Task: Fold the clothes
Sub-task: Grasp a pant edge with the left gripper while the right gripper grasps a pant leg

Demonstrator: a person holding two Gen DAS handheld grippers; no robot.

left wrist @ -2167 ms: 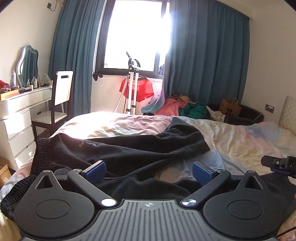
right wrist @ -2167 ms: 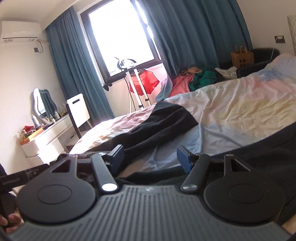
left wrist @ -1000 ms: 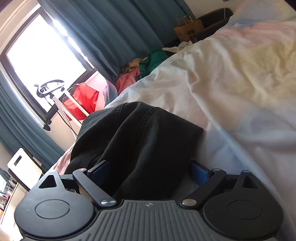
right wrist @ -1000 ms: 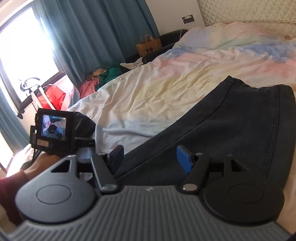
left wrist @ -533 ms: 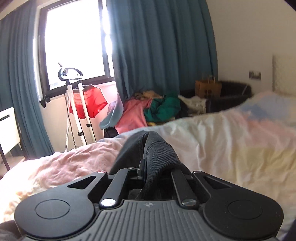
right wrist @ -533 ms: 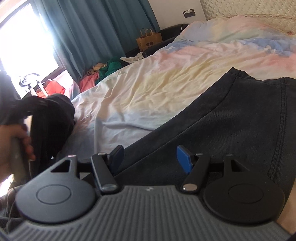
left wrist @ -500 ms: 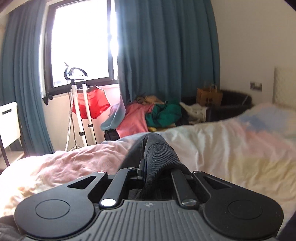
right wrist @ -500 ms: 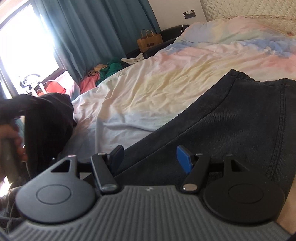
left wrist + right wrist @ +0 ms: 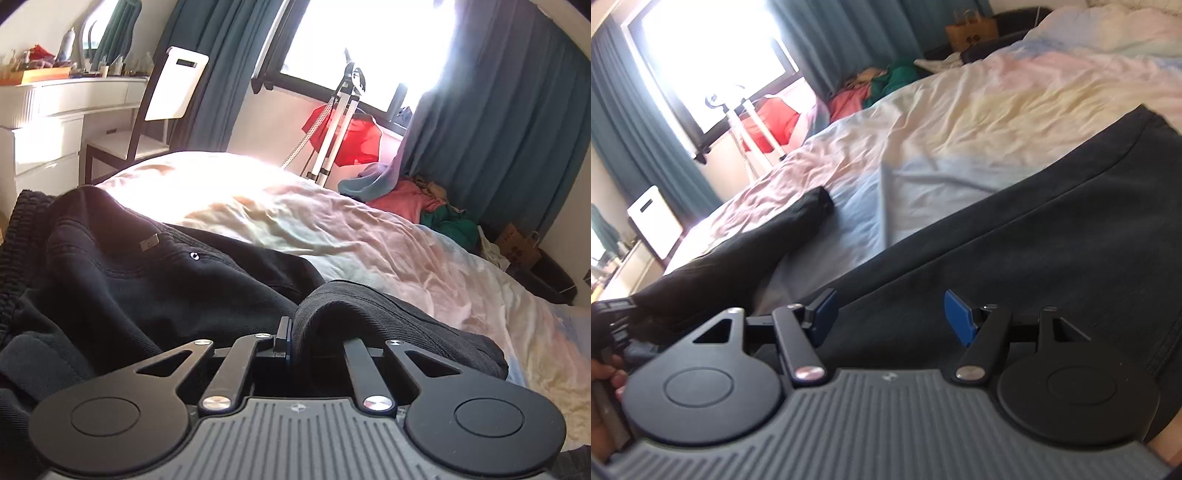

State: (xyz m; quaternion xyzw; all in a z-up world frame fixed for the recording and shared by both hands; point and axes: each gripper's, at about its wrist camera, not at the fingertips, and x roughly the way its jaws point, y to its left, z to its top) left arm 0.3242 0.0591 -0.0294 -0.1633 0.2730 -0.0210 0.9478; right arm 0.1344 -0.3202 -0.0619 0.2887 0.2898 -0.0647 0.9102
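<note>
A pair of dark, near-black denim trousers (image 9: 155, 280) lies spread over the bed with the crumpled pastel sheet (image 9: 332, 229), its ribbed elastic waistband at the bed's left edge in the left wrist view. The left gripper (image 9: 291, 336) is clamped tight on a bunched fold of one trouser leg (image 9: 369, 314), the cloth humping up over the closed blue pads and trailing off toward the right of that view. In the right wrist view the left gripper (image 9: 613, 321) shows blurred at the far left edge, a person's hand (image 9: 605, 373) on its handle, with the black leg stretching from it across the sheet. The right gripper (image 9: 886, 314) hangs with its jaws standing wide apart just above the other trouser leg (image 9: 1034, 240), which lies flat along the near edge of the bed; its blue pads press on nothing. Beyond the far edge of the bed stand teal curtains (image 9: 498, 110), a bright window (image 9: 369, 48) and a white dressing table (image 9: 55, 107).
</note>
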